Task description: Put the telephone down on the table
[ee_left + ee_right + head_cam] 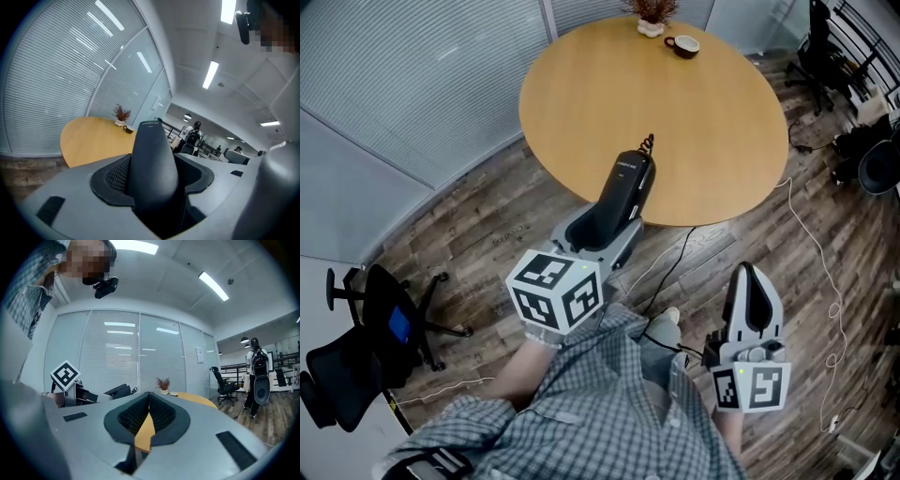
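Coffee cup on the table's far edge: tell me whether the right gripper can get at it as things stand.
Probably not from here. The cup sits across the table from the right gripper, which hangs shut and empty off the near edge. Nothing blocks the way.

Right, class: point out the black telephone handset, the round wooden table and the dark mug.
Black telephone handset [623, 192]: head view, middle of its body.
Round wooden table [675, 122]: head view, bare centre of its top.
Dark mug [685, 44]: head view, its pale inside.
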`<state>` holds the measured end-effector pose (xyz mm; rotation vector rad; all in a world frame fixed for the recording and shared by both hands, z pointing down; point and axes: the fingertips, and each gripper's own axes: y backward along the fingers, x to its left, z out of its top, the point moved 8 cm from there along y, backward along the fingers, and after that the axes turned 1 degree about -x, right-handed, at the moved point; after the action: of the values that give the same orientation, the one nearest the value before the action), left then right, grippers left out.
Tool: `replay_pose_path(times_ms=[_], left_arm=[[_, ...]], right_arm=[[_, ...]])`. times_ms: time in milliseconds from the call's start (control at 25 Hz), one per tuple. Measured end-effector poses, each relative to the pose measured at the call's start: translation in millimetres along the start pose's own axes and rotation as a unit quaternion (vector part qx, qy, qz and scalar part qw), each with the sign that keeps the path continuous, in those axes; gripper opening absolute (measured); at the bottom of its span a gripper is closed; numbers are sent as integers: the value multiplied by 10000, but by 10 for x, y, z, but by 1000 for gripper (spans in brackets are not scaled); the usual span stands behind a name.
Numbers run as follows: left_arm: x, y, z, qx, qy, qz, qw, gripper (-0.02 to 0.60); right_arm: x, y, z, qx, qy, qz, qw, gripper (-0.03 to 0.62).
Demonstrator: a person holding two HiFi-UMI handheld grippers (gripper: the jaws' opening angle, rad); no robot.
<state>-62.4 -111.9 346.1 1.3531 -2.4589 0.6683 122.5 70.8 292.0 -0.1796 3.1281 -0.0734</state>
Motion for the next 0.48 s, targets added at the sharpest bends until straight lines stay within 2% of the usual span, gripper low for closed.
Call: replay_pose_path(times_ms=[480], left_arm=[[139,-700,-142,361,27,581,9977,279]], right_arm=[[-409,-412,-47,192,-41,419,9989,9]])
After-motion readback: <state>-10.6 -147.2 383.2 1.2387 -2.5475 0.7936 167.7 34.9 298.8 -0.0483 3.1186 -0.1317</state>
